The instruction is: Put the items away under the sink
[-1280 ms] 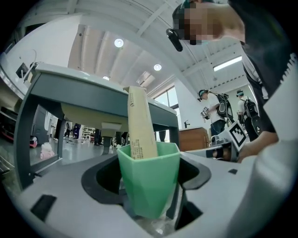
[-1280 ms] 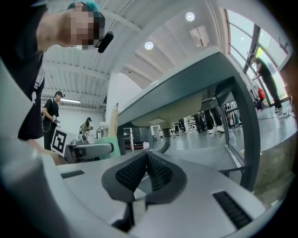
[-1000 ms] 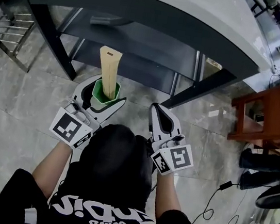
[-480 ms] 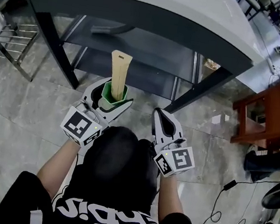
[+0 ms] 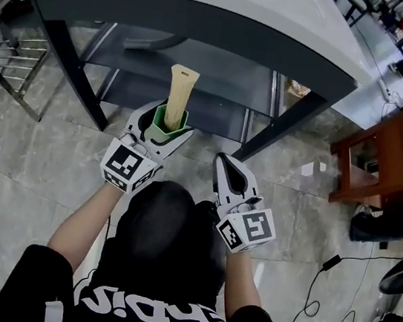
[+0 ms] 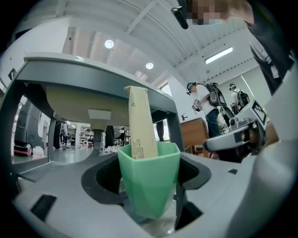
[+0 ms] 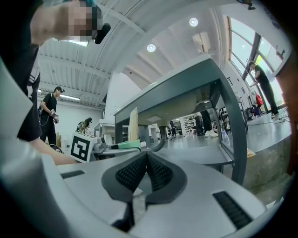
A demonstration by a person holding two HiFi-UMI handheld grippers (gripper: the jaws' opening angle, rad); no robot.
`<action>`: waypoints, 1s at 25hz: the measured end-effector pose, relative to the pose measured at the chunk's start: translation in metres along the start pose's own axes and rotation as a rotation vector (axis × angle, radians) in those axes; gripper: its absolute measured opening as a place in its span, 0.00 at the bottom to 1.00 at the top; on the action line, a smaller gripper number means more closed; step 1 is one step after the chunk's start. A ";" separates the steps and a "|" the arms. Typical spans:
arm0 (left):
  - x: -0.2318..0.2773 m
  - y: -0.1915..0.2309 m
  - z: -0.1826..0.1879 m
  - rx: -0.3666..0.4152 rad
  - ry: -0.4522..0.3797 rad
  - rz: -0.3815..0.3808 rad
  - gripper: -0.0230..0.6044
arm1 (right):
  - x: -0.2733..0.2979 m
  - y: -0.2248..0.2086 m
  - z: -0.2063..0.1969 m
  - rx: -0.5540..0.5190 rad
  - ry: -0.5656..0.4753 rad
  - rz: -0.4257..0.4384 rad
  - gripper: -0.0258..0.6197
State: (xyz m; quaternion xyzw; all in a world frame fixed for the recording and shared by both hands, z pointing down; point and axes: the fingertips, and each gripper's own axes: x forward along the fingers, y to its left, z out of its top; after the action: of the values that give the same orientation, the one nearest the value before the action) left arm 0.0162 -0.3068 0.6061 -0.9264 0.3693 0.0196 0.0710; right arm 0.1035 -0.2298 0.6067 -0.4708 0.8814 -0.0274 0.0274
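My left gripper (image 5: 162, 130) is shut on a green cup (image 5: 167, 130) (image 6: 149, 179) that holds a tall cream tube (image 5: 180, 95) (image 6: 141, 126) standing upright in it. The cup sits level, just in front of the grey shelf (image 5: 200, 70) under the white sink counter (image 5: 210, 0). My right gripper (image 5: 231, 174) hangs to the right of it with its jaws shut and nothing between the pads (image 7: 144, 174). From the right gripper view the cup (image 7: 125, 144) and tube (image 7: 133, 123) show at the left.
Dark table legs (image 5: 73, 62) frame the shelf opening, with a second leg (image 5: 278, 123) at the right. A drain pipe (image 5: 156, 39) hangs under the sink. A metal rack (image 5: 9, 64) stands at the left, a wooden stool (image 5: 389, 158) at the right. Cables (image 5: 319, 279) lie on the tiled floor.
My left gripper has carried the cup and tube forward toward the shelf and slightly right. The right gripper has stayed about where it was.
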 end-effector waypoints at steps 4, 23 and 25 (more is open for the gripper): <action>0.019 0.016 -0.008 0.008 -0.005 0.024 0.59 | 0.002 0.002 -0.002 -0.005 0.007 0.002 0.07; 0.103 0.097 -0.028 -0.014 0.031 0.077 0.59 | 0.016 0.000 -0.009 -0.016 0.030 0.000 0.07; 0.110 0.102 -0.030 -0.028 0.036 0.081 0.59 | 0.017 0.001 -0.010 -0.016 0.031 0.003 0.07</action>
State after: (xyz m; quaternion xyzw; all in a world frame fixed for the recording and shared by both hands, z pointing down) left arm 0.0251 -0.4592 0.6145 -0.9118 0.4074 0.0112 0.0504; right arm 0.0922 -0.2434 0.6163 -0.4693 0.8825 -0.0275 0.0101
